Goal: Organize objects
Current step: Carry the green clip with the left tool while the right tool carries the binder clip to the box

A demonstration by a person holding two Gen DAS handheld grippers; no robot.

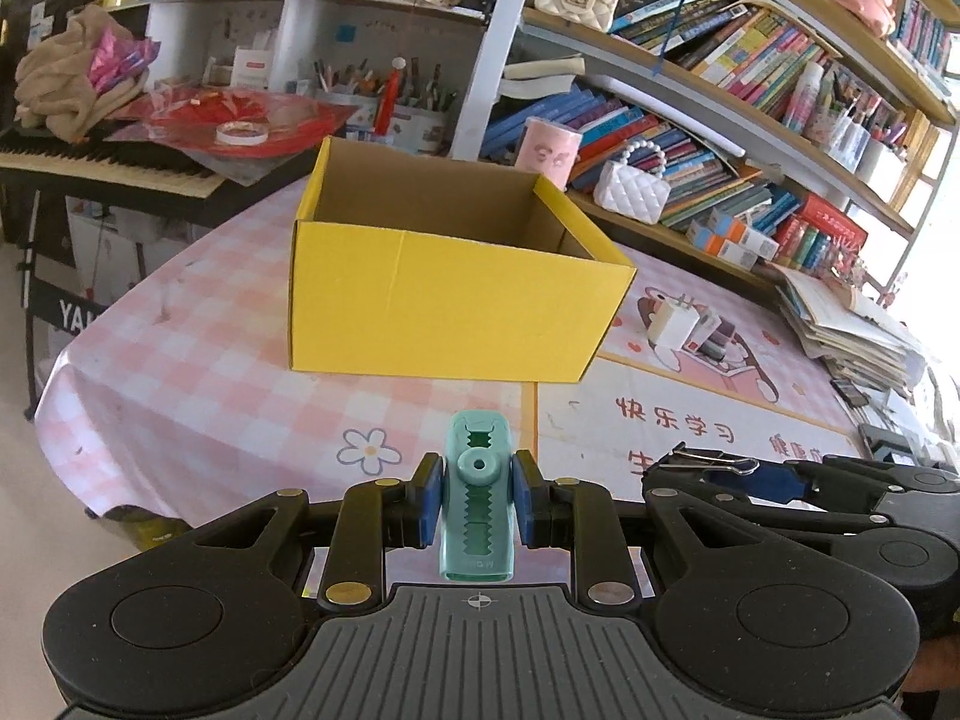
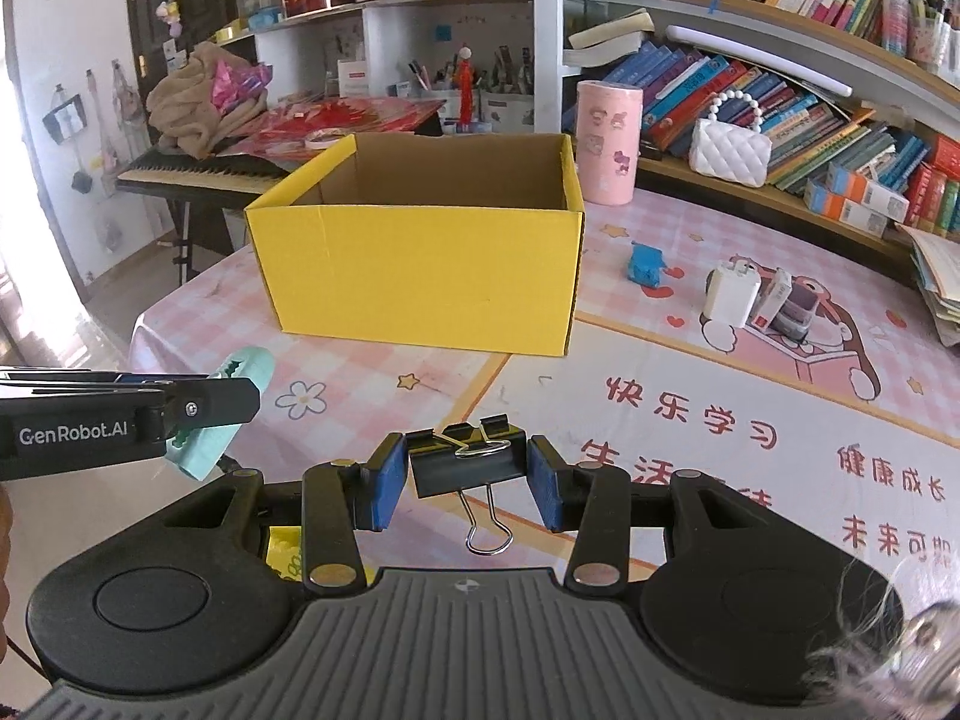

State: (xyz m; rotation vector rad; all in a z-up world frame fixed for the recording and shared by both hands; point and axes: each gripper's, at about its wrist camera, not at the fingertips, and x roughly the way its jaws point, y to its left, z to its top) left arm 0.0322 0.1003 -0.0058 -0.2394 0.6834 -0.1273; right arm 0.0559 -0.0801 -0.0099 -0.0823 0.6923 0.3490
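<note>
Teal plastic toothed clip [image 1: 477, 504] is sitting clamped between left gripper [image 1: 477, 498] pads. Right gripper [image 2: 467, 474] is pinching a black metal binder clip [image 2: 465, 459]. Open yellow cardboard box [image 2: 420, 276] is standing at 12 o'clock on pink checked tablecloth [image 2: 690, 372]; white charger plug [image 2: 732, 294] is lying at 2 o'clock.

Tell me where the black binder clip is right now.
The black binder clip is gripped in the right gripper, held above the pink tablecloth in front of the yellow box; the left gripper beside it holds a teal clip.
</note>
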